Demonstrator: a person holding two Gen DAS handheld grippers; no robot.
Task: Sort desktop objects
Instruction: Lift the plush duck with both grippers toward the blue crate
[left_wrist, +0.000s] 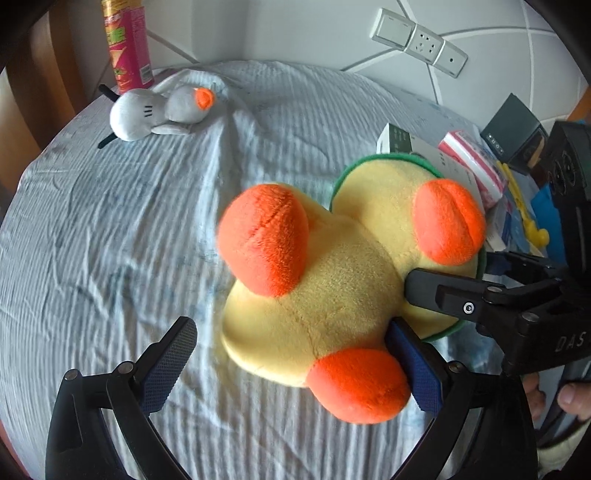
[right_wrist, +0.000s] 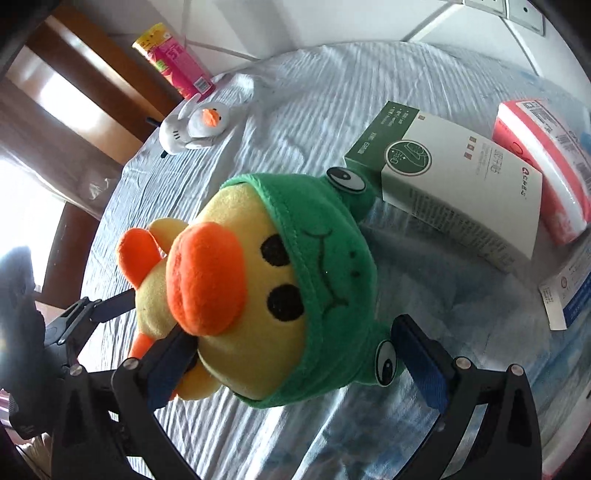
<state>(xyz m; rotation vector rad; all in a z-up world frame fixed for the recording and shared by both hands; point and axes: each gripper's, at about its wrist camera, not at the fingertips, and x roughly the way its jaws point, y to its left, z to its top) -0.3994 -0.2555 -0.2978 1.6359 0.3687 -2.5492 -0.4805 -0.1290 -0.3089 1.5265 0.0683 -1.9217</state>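
Yellow duck plush in green frog hood lies mid-table on the blue cloth. Right hand-held gripper straddles its head, jaws wide, not clamped. Left hand-held gripper open around its feet. Risk: soft plush squashes and slips out; green-white box just beside could get nudged.

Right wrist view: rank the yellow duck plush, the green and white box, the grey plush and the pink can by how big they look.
1. yellow duck plush, though it is nearest the camera
2. green and white box
3. grey plush and pink can look alike, both far off, so unranked
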